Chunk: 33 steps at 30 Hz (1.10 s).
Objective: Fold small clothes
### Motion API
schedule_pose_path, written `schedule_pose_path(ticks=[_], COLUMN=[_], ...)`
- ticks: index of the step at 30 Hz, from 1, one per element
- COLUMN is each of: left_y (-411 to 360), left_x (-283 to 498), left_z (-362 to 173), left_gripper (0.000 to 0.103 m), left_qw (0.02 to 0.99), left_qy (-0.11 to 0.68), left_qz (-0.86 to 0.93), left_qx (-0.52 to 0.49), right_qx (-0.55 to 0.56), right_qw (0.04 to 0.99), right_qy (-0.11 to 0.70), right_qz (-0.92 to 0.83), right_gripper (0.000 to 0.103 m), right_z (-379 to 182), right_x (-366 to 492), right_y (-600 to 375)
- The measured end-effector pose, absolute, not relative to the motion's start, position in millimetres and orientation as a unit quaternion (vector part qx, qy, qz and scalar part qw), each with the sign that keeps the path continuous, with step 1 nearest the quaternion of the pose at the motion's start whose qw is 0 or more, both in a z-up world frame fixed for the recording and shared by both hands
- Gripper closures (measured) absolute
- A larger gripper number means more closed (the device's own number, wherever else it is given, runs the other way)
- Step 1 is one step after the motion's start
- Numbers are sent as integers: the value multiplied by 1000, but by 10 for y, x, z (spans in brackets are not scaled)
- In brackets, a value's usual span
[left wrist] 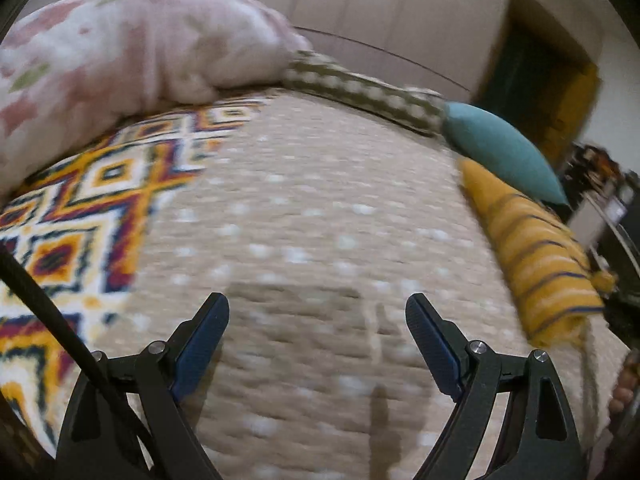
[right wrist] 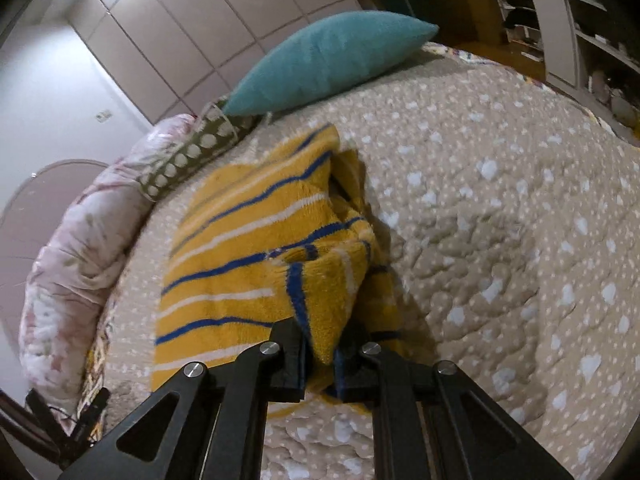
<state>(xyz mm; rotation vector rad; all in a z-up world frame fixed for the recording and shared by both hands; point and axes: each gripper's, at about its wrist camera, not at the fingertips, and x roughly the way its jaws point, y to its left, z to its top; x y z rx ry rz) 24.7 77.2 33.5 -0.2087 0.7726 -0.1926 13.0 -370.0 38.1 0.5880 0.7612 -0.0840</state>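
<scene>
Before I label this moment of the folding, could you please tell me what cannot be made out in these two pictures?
- Right wrist view: the right gripper pinches the yellow striped garment; bunched folds hide what kind of garment it is.
- Left wrist view: motion blur smears the beige quilt; the garment is partly cut off near the right edge.
- Left wrist view: the open left gripper holds nothing; the fingers at the right edge are cropped.

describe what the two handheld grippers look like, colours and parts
Both are matte black linkage frames with silver pivot pins. The left gripper has blue ribbed pads and a black cable beside it. The right gripper shows blue pad edges.
</scene>
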Motion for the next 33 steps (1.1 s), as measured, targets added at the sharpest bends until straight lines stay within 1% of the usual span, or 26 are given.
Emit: schedule_pose_path(ticks=[3,7,9,11,12,14,15,16,17,18,19,21,22,23,25,28,30,31,32,33], left_y=[403,-130,-395,-665,-754,-887,-928,-963,-998,-1029,-1065,-1093,-1107,-1145,-1216,-1387,-1470,-1478,-1469,-1445], left_x=[243,362,442,561,608,695,743,777,838,894,971,1101,1175,1278,1400,1472,1446,1406,1379,1364], left_z=[488,665,752,817,830,844,846,846,830,809,772,679,621,518,380,144,68,99,159,244], left_gripper=[14,14,14,14,14,14,14,14,12,11,11,10,10,10,10,10,11,23,38,43], left_qw=[912,896,888,885,884,881,878,875,870,865,859,847,837,821,791,755,749,753,758,763], left_qy=[379,388,386,384,386,389,392,395,401,408,417,435,449,468,495,523,529,523,517,511], left_qz=[-139,-203,-239,-258,-261,-267,-273,-278,-284,-289,-294,-301,-307,-317,-345,-379,-383,-383,-383,-382], left_qx=[-78,-70,-69,-49,-40,-31,-32,-34,-36,-37,-40,-51,-60,-76,-99,-115,-114,-111,-108,-106], right_qx=[279,317,323,311,310,314,311,308,302,297,294,303,310,314,317,299,316,336,364,371], right_qw=[887,870,867,870,871,879,885,889,896,900,903,900,894,883,864,852,843,836,823,822], right_qy=[365,376,379,382,381,358,344,337,324,316,309,309,315,335,382,422,426,422,421,418], right_qz=[-39,-27,-17,-5,4,34,41,42,42,42,42,54,72,93,86,82,85,98,112,111], right_gripper=[95,95,95,94,92,90,84,72,63,45,33,25,17,15,15,15,15,32,36,45], right_z=[351,41,-28,-8,30,191,309,375,483,559,623,690,678,623,454,229,68,20,-7,7], right_x=[2,-29,-25,-9,-12,-94,-153,-178,-206,-203,-171,-2,127,340,727,1094,1236,1265,1282,1270], right_y=[-3799,-3981,-3980,-3959,-3966,-4024,-4064,-4090,-4135,-4169,-4207,-4283,-4295,-4291,-4251,-4145,-4120,-4116,-4098,-4086])
